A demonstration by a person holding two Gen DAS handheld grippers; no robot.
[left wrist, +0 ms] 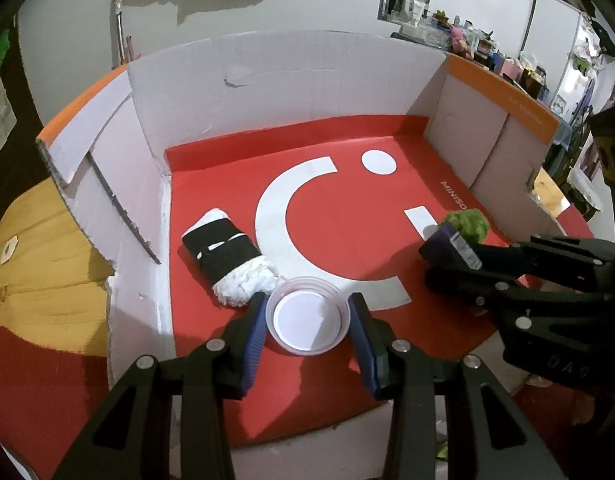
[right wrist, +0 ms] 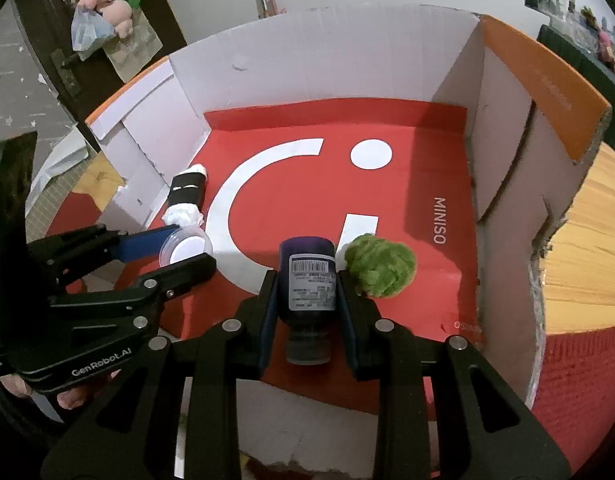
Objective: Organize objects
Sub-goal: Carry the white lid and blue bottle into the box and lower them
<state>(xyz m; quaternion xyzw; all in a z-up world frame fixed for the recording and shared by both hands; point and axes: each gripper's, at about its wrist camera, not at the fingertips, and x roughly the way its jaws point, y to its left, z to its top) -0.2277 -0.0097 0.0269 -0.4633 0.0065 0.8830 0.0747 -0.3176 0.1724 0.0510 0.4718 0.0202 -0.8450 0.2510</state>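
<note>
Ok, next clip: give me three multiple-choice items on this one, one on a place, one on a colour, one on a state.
1. Where does the green ball lie?
A. Outside the box
B. In the box, beside the bottle
C. On the black-and-white roll

2. What colour is the box floor?
A. Red with white marks
B. Plain blue
C. Yellow

3. What is the right gripper doing?
A. Standing open over nothing
B. Shut on the bottle
C. Shut on the lid

Answers: 1 B, the ball sits on the floor just right of the bottle. 2 A, red with a white arc and dot. 3 B, both pads press the bottle's sides; the lid is between the left gripper's fingers.
</note>
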